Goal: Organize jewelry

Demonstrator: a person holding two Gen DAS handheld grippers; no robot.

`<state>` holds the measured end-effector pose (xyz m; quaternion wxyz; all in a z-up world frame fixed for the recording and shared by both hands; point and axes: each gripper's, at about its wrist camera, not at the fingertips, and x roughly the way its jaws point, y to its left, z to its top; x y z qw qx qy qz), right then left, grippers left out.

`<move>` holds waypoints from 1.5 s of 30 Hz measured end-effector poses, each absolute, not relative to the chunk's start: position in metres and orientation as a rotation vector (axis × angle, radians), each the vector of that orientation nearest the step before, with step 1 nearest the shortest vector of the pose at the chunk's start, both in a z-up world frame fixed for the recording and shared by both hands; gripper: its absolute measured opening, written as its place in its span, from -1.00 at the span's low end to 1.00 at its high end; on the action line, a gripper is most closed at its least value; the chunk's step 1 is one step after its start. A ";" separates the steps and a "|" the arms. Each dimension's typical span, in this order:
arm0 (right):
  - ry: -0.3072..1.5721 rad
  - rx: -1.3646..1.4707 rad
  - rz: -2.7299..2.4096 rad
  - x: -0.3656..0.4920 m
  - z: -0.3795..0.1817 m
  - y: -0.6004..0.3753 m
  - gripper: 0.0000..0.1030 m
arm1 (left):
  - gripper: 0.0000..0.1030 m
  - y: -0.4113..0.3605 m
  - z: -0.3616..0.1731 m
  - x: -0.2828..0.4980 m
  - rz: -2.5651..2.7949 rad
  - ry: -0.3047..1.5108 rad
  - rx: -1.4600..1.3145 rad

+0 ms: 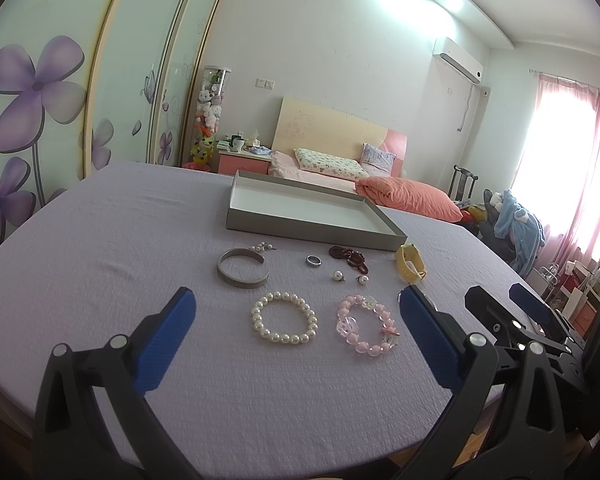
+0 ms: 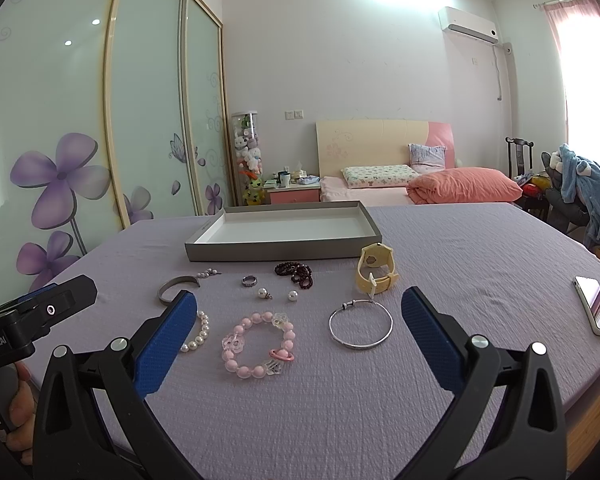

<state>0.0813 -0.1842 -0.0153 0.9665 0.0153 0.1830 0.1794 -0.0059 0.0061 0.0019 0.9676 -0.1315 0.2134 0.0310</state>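
We judge the task as not yet begun: the shallow grey cardboard tray with a white inside (image 2: 204,240), in the middle of both views, shows nothing in it, and every piece lies on the lilac textured tablecloth (image 2: 340,400) in front of it.

In the right wrist view, just below the tray from left to right lie a small pearl-cluster brooch (image 2: 208,273), a plain grey metal cuff (image 2: 171,289), a silver ring (image 2: 249,280), two pearl stud earrings (image 2: 264,293), a dark red beaded string (image 2: 296,272) and a pale yellow rubber watch (image 2: 374,274). Lower in the frame are a white pearl bracelet (image 2: 199,332), a pink bead bracelet with clear charms (image 2: 258,344) and a thin silver bangle (image 2: 360,324). A white smartphone (image 2: 596,304) lies apart at the right edge.

Our left gripper (image 1: 296,312) hovers with its blue-padded jaws spread wide, empty, the white pearl bracelet between them. Our right gripper (image 2: 298,312) is likewise spread and empty, framing the pink bracelet and bangle.

All pieces are left to move, as we read it.

The only writing we can read is on the left gripper's body at the left edge of the right wrist view, ending in "Robot.AI"; its start is cut off.
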 end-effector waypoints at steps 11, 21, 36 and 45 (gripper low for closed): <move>0.372 0.035 0.357 0.082 -0.016 -0.186 0.97 | 0.96 0.009 0.002 -0.005 0.065 0.433 -0.266; 0.373 0.037 0.355 0.084 -0.014 -0.184 0.97 | 0.96 0.008 0.002 -0.006 0.070 0.436 -0.265; 0.373 0.037 0.355 0.085 -0.016 -0.185 0.97 | 0.96 0.008 0.002 -0.006 0.071 0.437 -0.268; 0.423 0.044 0.350 0.097 -0.027 -0.186 0.97 | 0.96 0.005 -0.009 0.007 0.096 0.486 -0.264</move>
